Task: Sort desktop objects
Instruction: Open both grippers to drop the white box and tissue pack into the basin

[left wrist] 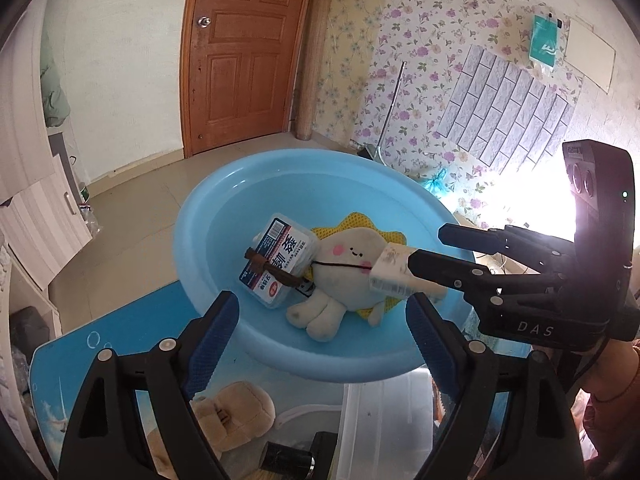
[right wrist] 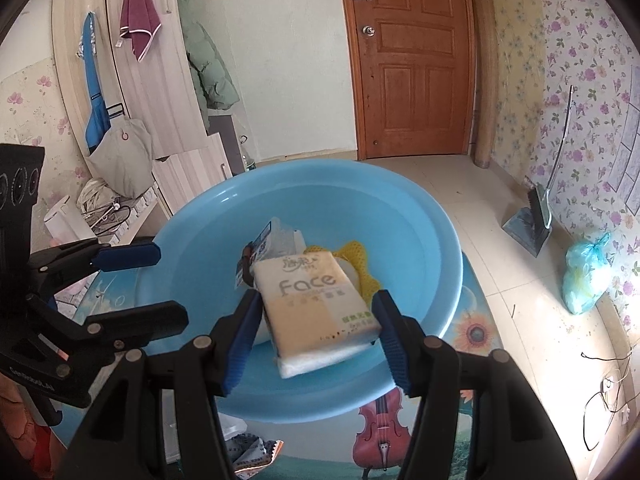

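A soft rectangular tissue pack [right wrist: 318,312] is clamped by the right gripper [right wrist: 316,340] above the round plastic basin [right wrist: 432,232]; one plush [left wrist: 344,276] and one box [left wrist: 280,264] lie inside. The left gripper [left wrist: 320,344] is spread, empty.

A round sky-blue plastic basin [left wrist: 248,184] holds a cream plush toy with pink cheeks [left wrist: 348,276] on yellow mesh. The cream-and-peach tissue pack with grey "Face" lettering [right wrist: 316,308] sits between blue ribbed pads [right wrist: 240,344]. Purple blossoms pattern the floral wallpaper [left wrist: 432,40].

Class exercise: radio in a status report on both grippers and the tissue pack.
Right hand-held gripper shut on tissue pack, above blue basin. Left hand-held gripper open, empty. Plush toy and box lie beneath.
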### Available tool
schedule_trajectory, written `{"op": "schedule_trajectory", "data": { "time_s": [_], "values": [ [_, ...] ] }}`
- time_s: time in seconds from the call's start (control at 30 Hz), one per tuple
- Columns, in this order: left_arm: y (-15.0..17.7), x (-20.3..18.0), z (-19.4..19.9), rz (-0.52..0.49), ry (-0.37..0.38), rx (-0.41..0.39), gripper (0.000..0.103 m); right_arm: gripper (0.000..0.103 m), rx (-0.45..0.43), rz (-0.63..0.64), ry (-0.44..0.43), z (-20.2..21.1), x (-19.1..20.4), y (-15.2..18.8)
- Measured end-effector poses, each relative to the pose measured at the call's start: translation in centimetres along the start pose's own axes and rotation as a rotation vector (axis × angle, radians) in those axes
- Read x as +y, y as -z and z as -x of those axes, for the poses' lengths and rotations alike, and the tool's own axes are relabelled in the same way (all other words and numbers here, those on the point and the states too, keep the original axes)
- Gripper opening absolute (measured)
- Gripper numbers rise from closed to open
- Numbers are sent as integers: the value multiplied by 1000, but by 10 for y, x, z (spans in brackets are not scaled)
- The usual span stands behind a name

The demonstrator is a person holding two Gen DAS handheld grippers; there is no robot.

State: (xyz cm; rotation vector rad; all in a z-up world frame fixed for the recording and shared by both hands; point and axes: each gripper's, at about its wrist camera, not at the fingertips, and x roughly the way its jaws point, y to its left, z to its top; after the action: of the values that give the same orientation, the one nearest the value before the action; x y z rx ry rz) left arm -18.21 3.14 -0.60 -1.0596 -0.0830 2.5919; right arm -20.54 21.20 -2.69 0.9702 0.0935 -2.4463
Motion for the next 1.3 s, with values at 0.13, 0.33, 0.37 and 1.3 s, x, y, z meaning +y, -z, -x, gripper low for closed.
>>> {"op": "schedule_trajectory", "data": {
  "time_s": [0.13, 0.33, 0.37, 1.3],
  "values": [
    [8, 3, 12, 12, -12, -9, 89, 57, -5, -4, 2, 6, 1, 2],
    [20, -1, 30, 9, -28, -32, 96, 57, -21, 5, 4, 19, 9, 8],
    [23, -1, 32, 11, -26, -36, 97, 57, -21, 10, 5, 21, 11, 10],
    [89, -8, 60, 47, -33, -14, 103, 58, 19, 58, -6, 44, 43, 66]
  ]
}}
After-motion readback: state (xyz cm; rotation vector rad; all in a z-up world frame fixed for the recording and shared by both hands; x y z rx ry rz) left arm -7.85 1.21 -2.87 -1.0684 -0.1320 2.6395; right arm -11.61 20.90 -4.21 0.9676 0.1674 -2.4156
